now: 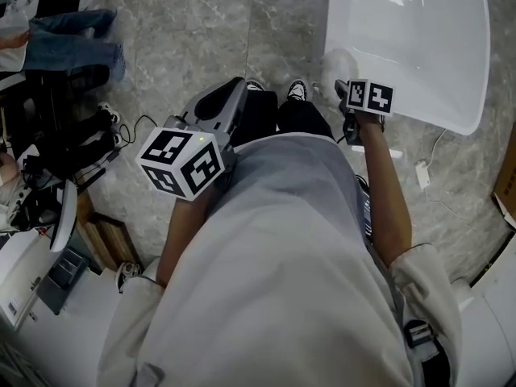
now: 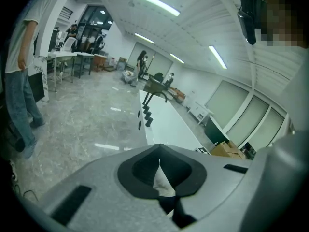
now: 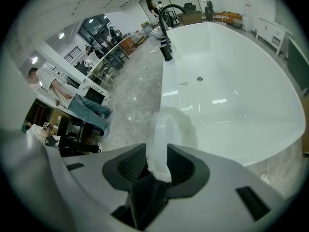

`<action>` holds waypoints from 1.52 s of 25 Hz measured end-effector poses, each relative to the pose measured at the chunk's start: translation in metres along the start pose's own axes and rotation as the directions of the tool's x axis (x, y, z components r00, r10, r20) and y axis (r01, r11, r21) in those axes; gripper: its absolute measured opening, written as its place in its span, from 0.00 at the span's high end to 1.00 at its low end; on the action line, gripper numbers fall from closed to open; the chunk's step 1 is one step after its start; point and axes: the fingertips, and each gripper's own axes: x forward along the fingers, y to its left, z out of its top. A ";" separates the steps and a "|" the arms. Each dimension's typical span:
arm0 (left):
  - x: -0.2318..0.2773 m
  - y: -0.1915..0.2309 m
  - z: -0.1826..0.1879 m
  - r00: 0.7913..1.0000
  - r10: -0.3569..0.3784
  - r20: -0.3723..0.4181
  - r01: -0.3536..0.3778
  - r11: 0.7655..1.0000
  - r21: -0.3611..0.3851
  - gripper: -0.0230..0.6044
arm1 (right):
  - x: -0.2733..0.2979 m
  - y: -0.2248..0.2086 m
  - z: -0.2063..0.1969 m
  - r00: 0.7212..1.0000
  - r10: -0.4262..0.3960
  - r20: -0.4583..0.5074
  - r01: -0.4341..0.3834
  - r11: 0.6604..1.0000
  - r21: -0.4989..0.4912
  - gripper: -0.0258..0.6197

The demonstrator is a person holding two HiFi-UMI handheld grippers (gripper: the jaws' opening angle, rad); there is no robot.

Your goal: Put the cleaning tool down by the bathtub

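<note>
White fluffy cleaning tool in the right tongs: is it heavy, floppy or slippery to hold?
Probably light: the white fluffy cleaning tool looks like a thin plastic loop with a fuzzy edge. It seems fairly stiff, since it stands up from the right tongs without drooping. The fuzz likely helps grip, so slipping seems unlikely.

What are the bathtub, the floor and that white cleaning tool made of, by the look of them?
The bathtub looks glossy white, probably acrylic or enamel; lights reflect sharply in it. The floor seems polished grey stone or stone-look tile, going by its pale veins and sheen. The cleaning tool looks like a smooth white plastic loop with a fuzzy, soft edge, perhaps fibre.
</note>
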 end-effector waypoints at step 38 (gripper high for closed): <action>0.019 0.002 0.017 0.997 -0.064 0.044 0.064 0.998 0.015 0.96 | -0.104 0.085 0.061 0.948 0.240 0.209 -0.225 0.970 -0.091 0.86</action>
